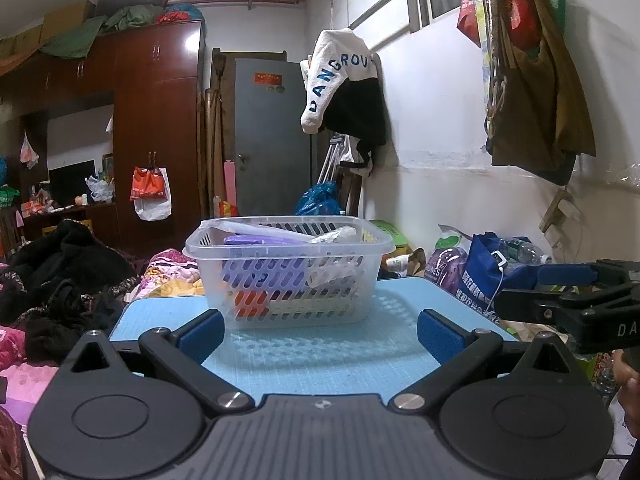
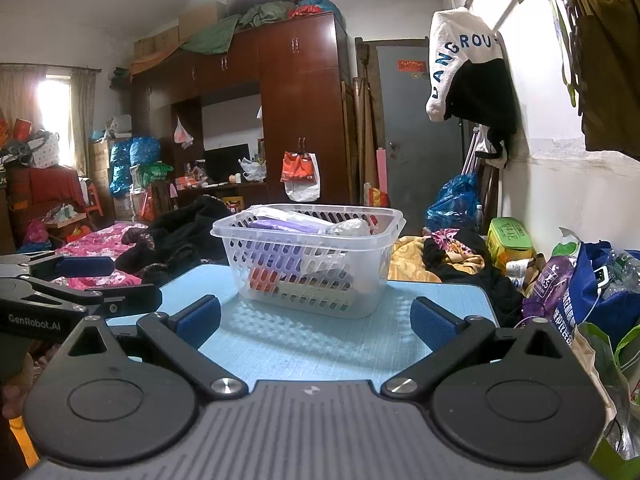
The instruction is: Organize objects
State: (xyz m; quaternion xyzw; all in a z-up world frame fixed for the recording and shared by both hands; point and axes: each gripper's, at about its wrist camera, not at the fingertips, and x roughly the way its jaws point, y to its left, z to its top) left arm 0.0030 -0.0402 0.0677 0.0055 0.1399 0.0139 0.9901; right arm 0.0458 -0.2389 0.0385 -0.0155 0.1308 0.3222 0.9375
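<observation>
1. Left gripper and right gripper both gape wide, holding nothing, low over the blue mat.
2. Clear perforated basket sits mid-mat, ahead of both.
3. Its purple, orange and white contents blur behind the lattice.

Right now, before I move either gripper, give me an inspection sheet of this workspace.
Surface: light blue table, bare in front of the basket.
Job's things: clear perforated basket upright on the table, holding a purple item, an orange item and a wrapped packet.
Clutter: clothes piled left; bags and bottles right.
Grippers: left gripper and right gripper both open, empty, short of the basket.
Cables: white cable at the blue bag.
Surroundings: wardrobe, grey door, hanging jacket.
</observation>
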